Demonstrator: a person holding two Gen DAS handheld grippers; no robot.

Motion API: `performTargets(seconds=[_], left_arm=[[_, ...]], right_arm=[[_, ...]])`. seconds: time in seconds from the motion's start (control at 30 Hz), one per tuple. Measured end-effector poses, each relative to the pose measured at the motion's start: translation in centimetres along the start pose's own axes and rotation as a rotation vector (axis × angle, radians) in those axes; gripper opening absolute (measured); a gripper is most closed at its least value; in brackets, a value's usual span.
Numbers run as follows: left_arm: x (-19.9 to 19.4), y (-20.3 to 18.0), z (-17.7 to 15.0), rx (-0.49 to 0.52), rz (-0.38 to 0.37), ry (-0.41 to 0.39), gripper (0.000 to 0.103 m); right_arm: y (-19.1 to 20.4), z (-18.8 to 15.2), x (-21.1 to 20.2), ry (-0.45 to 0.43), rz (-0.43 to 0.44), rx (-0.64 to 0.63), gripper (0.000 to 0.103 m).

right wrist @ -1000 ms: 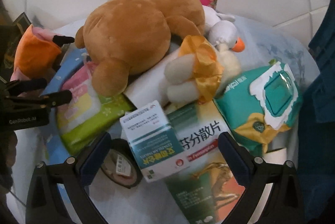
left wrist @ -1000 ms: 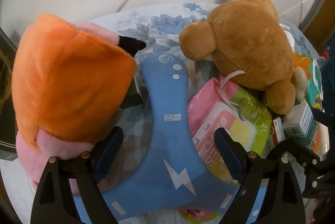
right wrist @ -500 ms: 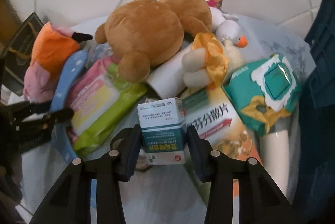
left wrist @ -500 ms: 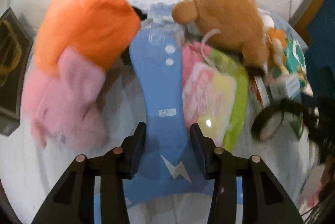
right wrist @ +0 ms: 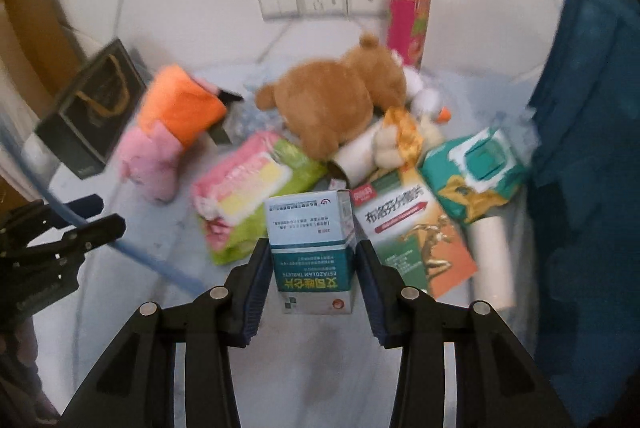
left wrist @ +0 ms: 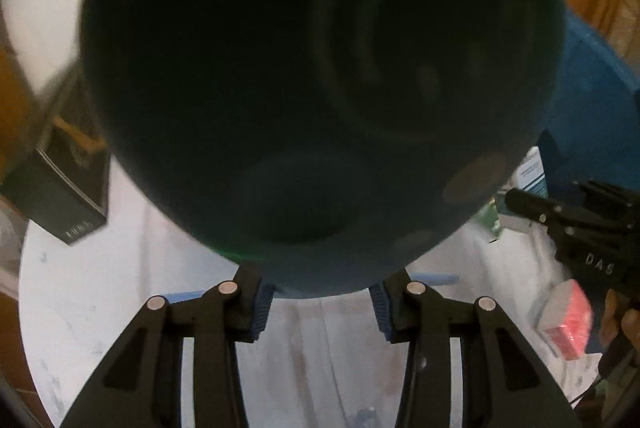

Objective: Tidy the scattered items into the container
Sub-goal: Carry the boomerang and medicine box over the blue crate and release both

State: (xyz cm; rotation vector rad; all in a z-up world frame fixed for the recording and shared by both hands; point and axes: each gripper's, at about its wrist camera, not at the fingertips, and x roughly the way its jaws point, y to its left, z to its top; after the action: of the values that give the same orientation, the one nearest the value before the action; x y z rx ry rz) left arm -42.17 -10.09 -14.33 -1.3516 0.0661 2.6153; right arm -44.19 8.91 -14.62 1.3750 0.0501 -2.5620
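My left gripper (left wrist: pixel 318 302) is shut on the blue flat pad (left wrist: pixel 316 100), lifted so close to the lens that its dark underside fills the left wrist view; its thin edge (right wrist: pixel 120 248) shows in the right wrist view beside the left gripper (right wrist: pixel 86 224). My right gripper (right wrist: pixel 310 292) is shut on a white and teal medicine box (right wrist: pixel 310 248), held above the table. The blue container (right wrist: pixel 592 168) stands at the right. A brown teddy bear (right wrist: pixel 336 104), an orange and pink plush (right wrist: pixel 172 124) and wipes packs lie on the table.
A black gift box (right wrist: pixel 88 108) stands at the left by the wall. A pink snack can (right wrist: pixel 408 16) stands against the wall sockets. A larger medicine box (right wrist: pixel 412 228), a teal wipes pack (right wrist: pixel 476 168), a pink and green pack (right wrist: pixel 256 188) and a white roll (right wrist: pixel 492 256) crowd the middle.
Both grippers closed on their items and lifted them. The left raised the blue pad until it blocks its camera. The right pulled back from the pile with the medicine box.
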Motion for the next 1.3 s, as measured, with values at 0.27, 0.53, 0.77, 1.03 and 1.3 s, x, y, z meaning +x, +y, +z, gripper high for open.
performTargets(seconds=[0.27,0.53,0.77,1.03,1.3], left_arm=[[-10.2,-5.7,3.0,0.078,-0.048,-0.157,0.041],[-19.1,-17.1,7.4,0.151,-0.105,-0.303,0.041],[-24.7,-31.6,11.3,0.190,-0.167,-0.414,0.041],[-24.9,-46.0,14.0,0.248,-0.211,-0.388,0.041],[-22.6,-50.7,11.4,0.279,-0.184,-0.284,0.041]], right_arm=[[0.4,1.3,-14.4,-0.179,-0.093,-0.005,0.042],[-6.5,0.9,-29.4,-0.387,-0.160,0.034,0.042],[-17.6,-2.2,-38.8,-0.482,-0.250,0.067,0.042],[-30.2,-6.7,-41.9,-0.434,-0.281,0.151,0.042],[-35.2,-10.6,-41.3,-0.344,-0.277,0.181,0.043]])
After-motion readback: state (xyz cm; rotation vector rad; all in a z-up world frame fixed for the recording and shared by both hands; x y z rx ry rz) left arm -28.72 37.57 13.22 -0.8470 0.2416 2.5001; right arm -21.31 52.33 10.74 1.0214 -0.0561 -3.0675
